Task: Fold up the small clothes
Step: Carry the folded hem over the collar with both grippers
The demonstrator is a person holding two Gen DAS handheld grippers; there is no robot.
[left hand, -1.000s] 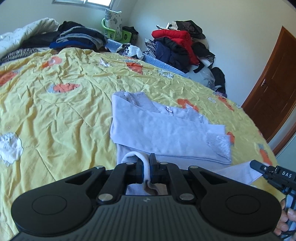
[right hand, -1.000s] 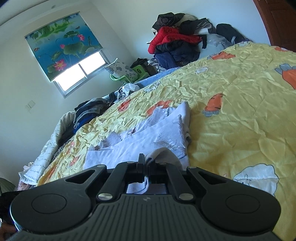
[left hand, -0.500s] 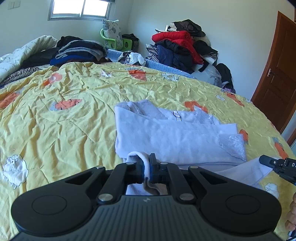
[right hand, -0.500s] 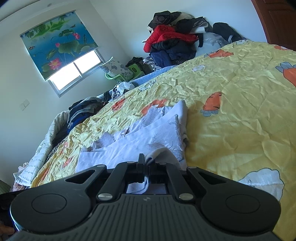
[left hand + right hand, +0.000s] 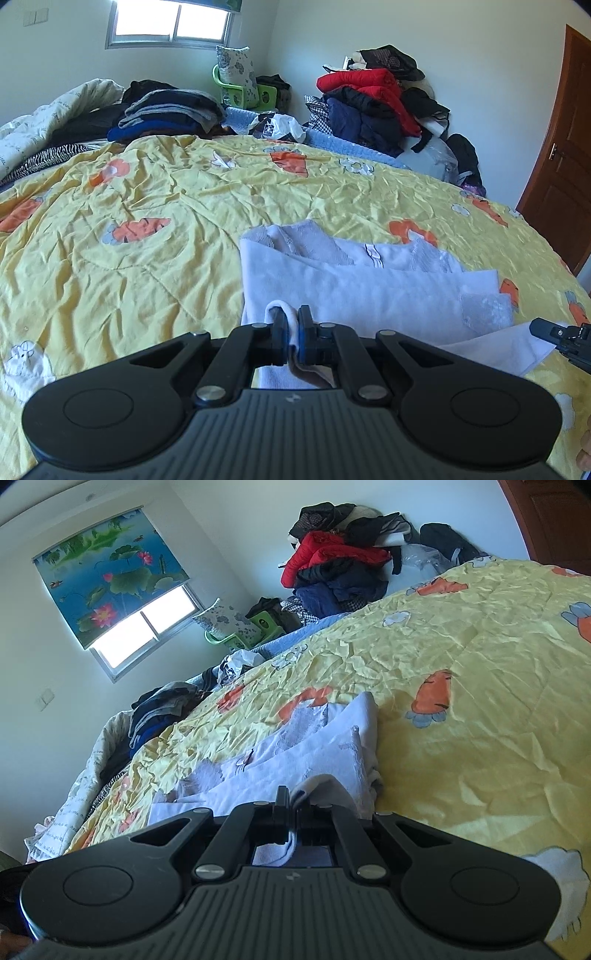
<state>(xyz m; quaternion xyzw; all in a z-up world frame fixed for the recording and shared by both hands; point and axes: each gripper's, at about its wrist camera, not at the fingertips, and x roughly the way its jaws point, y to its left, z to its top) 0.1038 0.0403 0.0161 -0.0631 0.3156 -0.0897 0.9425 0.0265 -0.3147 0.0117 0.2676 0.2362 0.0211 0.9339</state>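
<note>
A pale lilac garment point(image 5: 362, 284) lies partly folded on the yellow carrot-print bedspread point(image 5: 147, 206), sleeves laid across its body. My left gripper point(image 5: 291, 328) is shut on the garment's near left hem, and a fold of cloth pokes up between the fingers. My right gripper point(image 5: 291, 808) is shut on the near right hem of the same garment point(image 5: 310, 746). The right gripper's tip point(image 5: 554, 332) shows at the right edge of the left wrist view, with the hem stretched toward it.
A pile of red and dark jackets point(image 5: 373, 103) sits at the far right of the bed. Folded dark clothes point(image 5: 166, 110) and a white quilt point(image 5: 48, 118) lie at the far left. A green chair point(image 5: 240, 88) stands under the window. A brown door point(image 5: 561, 155) is at right.
Both grippers keep their hold on the hem and have tilted up and drawn back toward me; the garment sits lower and nearer in both views, with more of the room showing.
</note>
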